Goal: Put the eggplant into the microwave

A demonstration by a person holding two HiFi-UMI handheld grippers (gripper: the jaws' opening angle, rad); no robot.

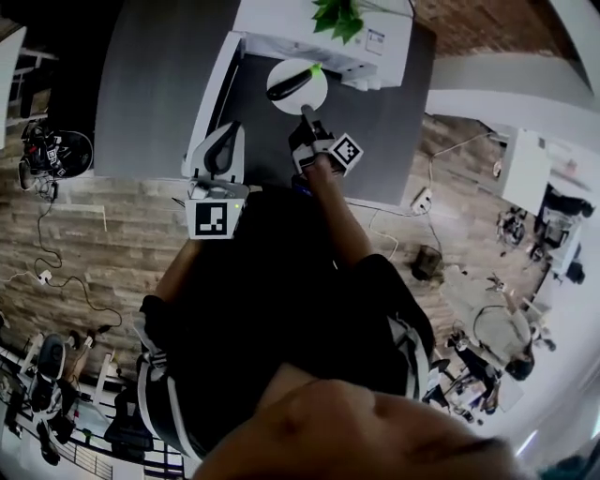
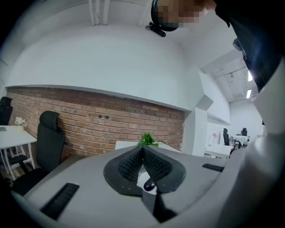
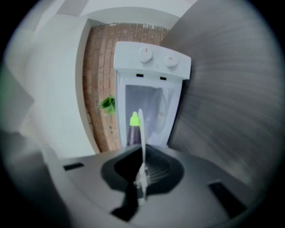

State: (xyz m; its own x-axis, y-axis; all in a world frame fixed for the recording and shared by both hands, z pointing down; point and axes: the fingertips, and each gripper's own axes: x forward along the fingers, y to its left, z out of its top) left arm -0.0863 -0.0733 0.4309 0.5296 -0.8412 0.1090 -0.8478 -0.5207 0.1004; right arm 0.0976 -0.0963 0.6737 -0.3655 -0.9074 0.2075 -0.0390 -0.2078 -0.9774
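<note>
- The right gripper [image 1: 307, 116] [image 3: 142, 171] has its jaws pressed together on the near rim of a white plate [image 1: 309, 94] [image 3: 142, 133]. In the right gripper view the plate shows edge-on as a thin white strip between the jaws.
- The eggplant [image 1: 288, 84] [image 3: 132, 132] lies on that plate, dark and long, with its bright green stem end [image 1: 316, 68] towards the microwave.
- The plate is over the grey worktop [image 1: 150, 84], just in front of the microwave's mouth and outside the cavity. The blur makes it hard to say whether it rests on the worktop or is held just above it.
- The white microwave [image 1: 323, 37] [image 3: 151, 62] stands at the far edge of the worktop. Its door [image 1: 208, 108] is swung wide open to the left, and a green plant [image 1: 337, 17] [image 3: 107, 104] sits on top.
- The left gripper [image 1: 223, 142] [image 2: 142, 156] is near the worktop's near edge, just beside the open door. Its ribbed pads [image 2: 129, 164] meet with nothing between them, and it points up at a brick wall [image 2: 89, 120].
- An office chair [image 2: 46, 142] stands by that wall.
</note>
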